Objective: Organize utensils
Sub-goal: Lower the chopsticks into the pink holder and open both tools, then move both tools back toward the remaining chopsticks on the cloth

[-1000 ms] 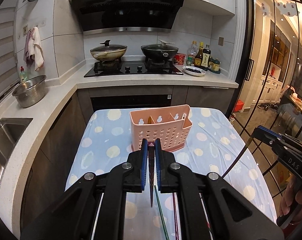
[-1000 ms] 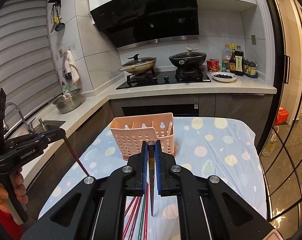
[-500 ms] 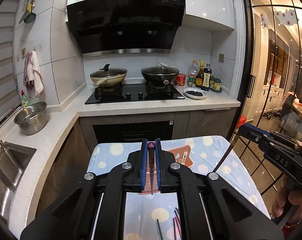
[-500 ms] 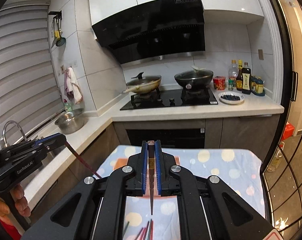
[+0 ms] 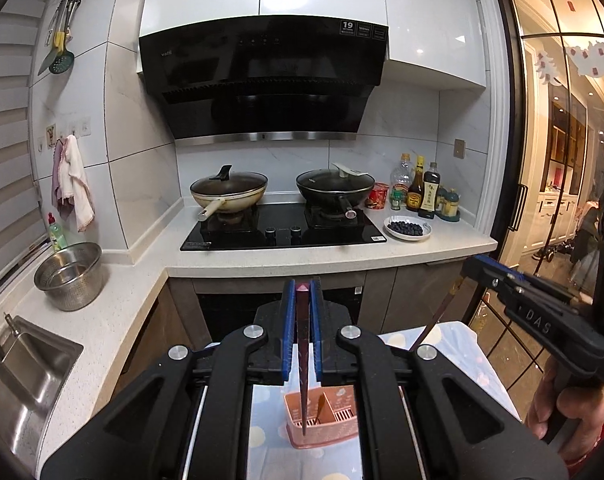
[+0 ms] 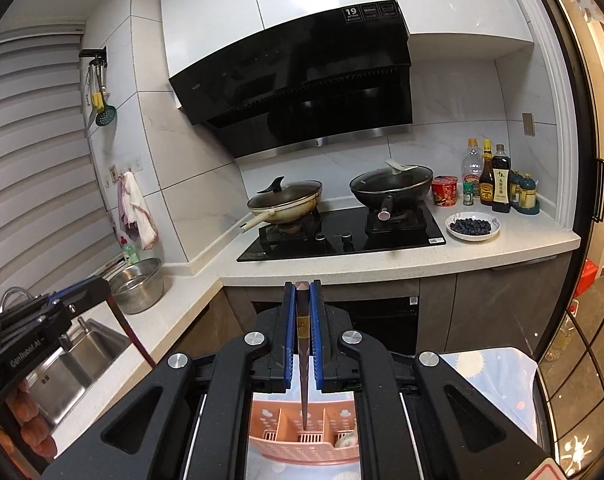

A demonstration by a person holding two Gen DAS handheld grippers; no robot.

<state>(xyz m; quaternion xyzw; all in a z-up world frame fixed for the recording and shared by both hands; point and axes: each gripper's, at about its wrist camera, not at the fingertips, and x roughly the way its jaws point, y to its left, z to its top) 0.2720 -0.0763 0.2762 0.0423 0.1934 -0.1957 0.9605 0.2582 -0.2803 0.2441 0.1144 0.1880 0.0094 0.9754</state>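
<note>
Claws (image 5: 302,312) (image 6: 303,312) each clamp one chopstick (image 5: 303,360) (image 6: 303,360), clear above pink caddy (image 6: 302,440).

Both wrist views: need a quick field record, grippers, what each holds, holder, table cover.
left gripper: shut on dark reddish chopstick, tip hanging down over the holder
right gripper: shut on dark brown chopstick, tip down over the holder
holder: pink perforated plastic utensil caddy with dividers, below both grippers
surface: light blue dotted tablecloth
chopsticks seated in caddy: cannot tell
</note>
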